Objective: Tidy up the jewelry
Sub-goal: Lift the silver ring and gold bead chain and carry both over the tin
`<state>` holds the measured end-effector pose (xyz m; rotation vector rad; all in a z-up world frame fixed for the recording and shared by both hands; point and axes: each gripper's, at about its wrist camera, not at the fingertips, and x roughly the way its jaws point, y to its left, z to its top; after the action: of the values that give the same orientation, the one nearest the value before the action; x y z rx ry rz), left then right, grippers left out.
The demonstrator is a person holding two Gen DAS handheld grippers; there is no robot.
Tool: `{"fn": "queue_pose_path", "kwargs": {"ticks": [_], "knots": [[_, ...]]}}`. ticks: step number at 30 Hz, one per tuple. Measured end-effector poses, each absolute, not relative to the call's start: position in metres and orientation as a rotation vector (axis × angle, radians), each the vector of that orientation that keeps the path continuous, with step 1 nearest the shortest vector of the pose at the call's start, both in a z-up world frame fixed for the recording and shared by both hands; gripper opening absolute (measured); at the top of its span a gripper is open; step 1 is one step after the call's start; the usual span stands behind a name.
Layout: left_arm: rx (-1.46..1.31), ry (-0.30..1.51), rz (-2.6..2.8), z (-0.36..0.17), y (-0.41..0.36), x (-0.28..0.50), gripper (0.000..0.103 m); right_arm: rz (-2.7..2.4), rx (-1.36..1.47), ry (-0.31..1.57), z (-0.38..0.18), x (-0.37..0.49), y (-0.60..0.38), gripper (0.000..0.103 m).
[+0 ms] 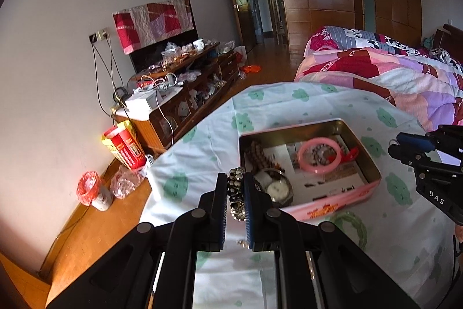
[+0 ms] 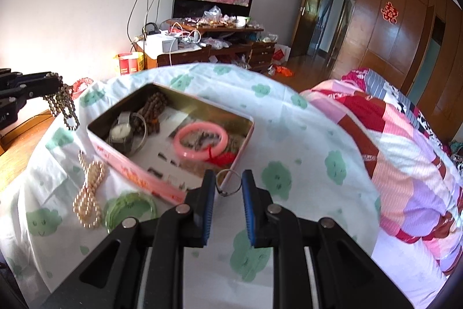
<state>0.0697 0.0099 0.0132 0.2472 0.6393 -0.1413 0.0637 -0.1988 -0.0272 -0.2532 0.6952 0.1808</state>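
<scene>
On the white bed sheet with green cloud prints (image 2: 303,141) sits an open rectangular pink tin box (image 2: 139,170), holding a pink plastic bangle (image 2: 199,139), a silver wristwatch (image 1: 277,188) and brown wooden beads (image 2: 153,109). Above the tin's near left corner, the left gripper (image 1: 235,193) pinches a dark metallic bead chain (image 2: 62,103) that dangles. Over its near right corner, the right gripper (image 2: 228,184) clamps a thin silver ring (image 2: 228,184). Beside the tin's near edge lie a pearl necklace (image 2: 88,193) and a green jade bangle (image 2: 130,207).
</scene>
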Motion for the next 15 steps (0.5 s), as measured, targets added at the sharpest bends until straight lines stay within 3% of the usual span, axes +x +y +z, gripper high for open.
{"fn": "queue_pose_path", "kwargs": {"ticks": [15], "knots": [[0.313,0.608,-0.152,0.031,-0.015,0.104,0.01,0.198,-0.272,0.661,-0.01,0.091,-0.189,0.021]]}}
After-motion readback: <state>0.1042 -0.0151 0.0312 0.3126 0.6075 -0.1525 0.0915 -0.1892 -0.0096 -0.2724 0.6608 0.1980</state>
